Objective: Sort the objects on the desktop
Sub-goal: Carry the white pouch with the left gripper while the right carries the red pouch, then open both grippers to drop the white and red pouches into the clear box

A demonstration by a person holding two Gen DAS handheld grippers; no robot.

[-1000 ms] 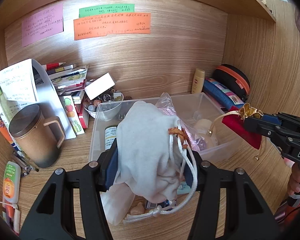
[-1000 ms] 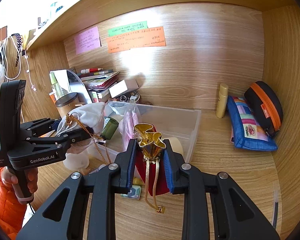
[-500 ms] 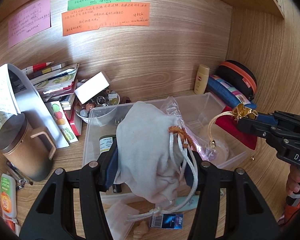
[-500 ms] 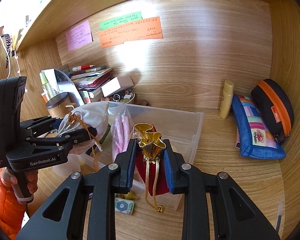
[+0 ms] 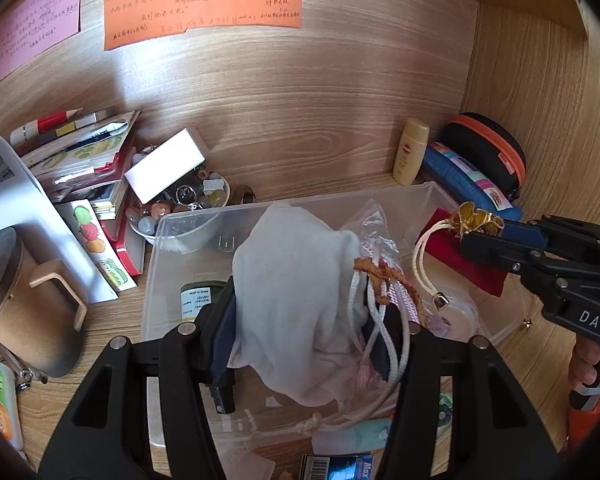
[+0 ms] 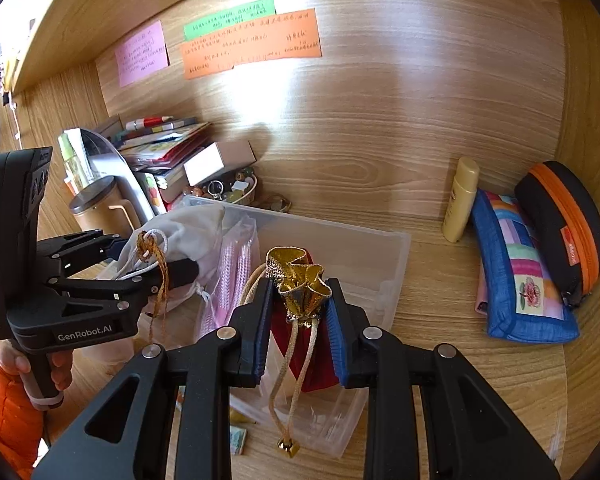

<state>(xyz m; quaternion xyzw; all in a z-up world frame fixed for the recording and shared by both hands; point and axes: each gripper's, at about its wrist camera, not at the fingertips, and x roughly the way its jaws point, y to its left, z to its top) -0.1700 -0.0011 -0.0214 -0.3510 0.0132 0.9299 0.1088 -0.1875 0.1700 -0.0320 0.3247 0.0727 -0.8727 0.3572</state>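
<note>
We've got the left tongs [image 5: 300, 320] clamped on a white drawstring pouch [image 5: 296, 300], hanging over the clear plastic bin [image 6: 396, 256] on the counter [image 6: 452, 360]. Right tongs [image 6: 298, 308] are pinched on a red pouch with a gold top [image 6: 300, 280], over the bin's near right corner.

The bulging white cloth drawstring pouch [image 5: 296, 300] covers most of the floor of the clear plastic storage bin [image 5: 432, 194] in the left wrist view, and only the label end of a dark green bottle [image 5: 198, 300] shows past it. The crimson velvet pouch with a gold ruffled neck [image 6: 300, 280] hides its lower body behind the blue-padded fingers [image 6: 260, 324]. Handwriting on the orange paper note [image 5: 204, 10] is too small to read. A barcoded blue packet [image 5: 336, 468], perhaps batteries, is cut off by the bottom edge.
</note>
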